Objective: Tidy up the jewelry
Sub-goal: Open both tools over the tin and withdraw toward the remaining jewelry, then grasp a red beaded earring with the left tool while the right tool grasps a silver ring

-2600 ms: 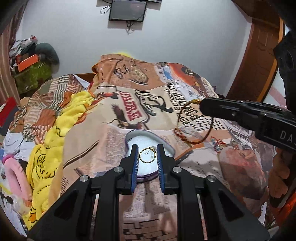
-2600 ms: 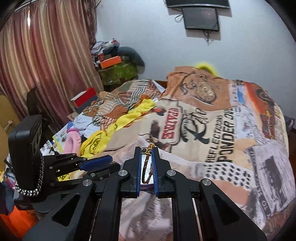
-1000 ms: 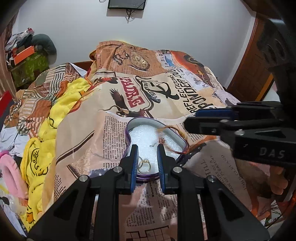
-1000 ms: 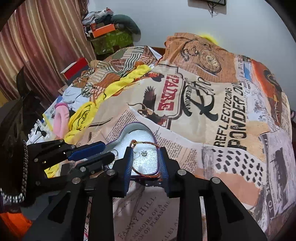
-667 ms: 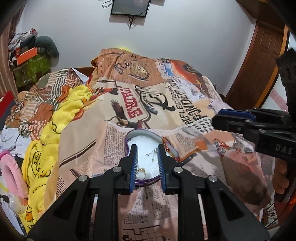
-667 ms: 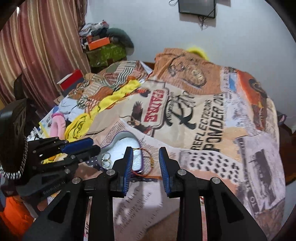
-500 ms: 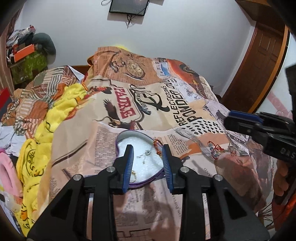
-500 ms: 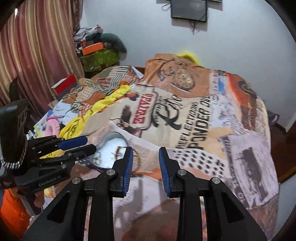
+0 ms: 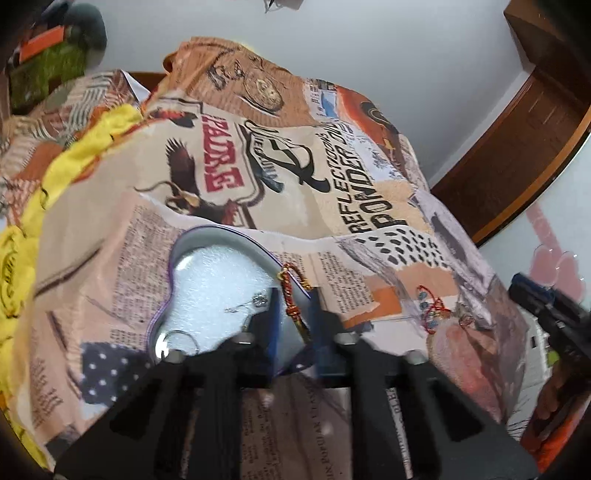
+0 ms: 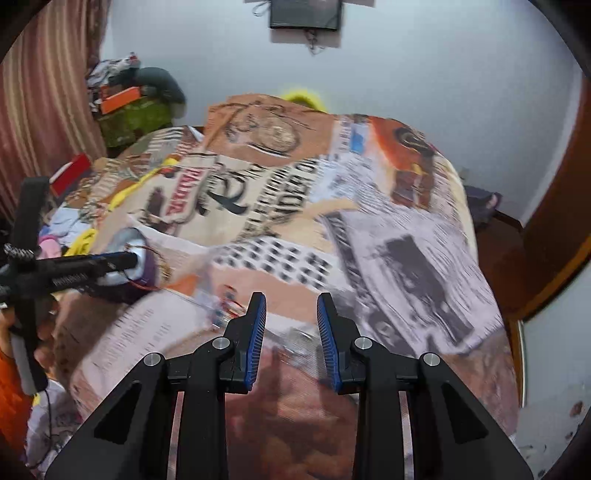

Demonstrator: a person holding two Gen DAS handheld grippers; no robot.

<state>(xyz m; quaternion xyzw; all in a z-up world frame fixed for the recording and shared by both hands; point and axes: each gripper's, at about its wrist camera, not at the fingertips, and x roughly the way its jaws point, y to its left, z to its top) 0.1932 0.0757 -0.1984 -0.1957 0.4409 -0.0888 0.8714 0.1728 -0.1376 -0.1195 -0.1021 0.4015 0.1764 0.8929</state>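
Note:
A heart-shaped tin [image 9: 221,236] with white foam lies on the bedspread. In it are a ring [image 9: 177,338], a small silver piece [image 9: 258,300] and a red and gold bracelet [image 9: 291,295] draped over its right rim. My left gripper [image 9: 293,321] is open, its fingers over the tin's right edge around the bracelet, not closed on it. More red thread jewelry [image 9: 432,308] lies on the bedspread to the right. My right gripper [image 10: 291,317] is open and empty above the bedspread, right of the tin [image 10: 142,264]. The view is blurred.
The patterned bedspread [image 10: 332,221] covers the whole bed. A yellow blanket [image 9: 22,236] and piled clothes lie on the left. A wooden door [image 9: 517,147] is on the right. A screen [image 10: 304,14] hangs on the wall behind.
The right gripper opened, left the bracelet on the tin's rim and swung away to the right. The left gripper dropped the ring in the tin, opened and shifted right over the bracelet.

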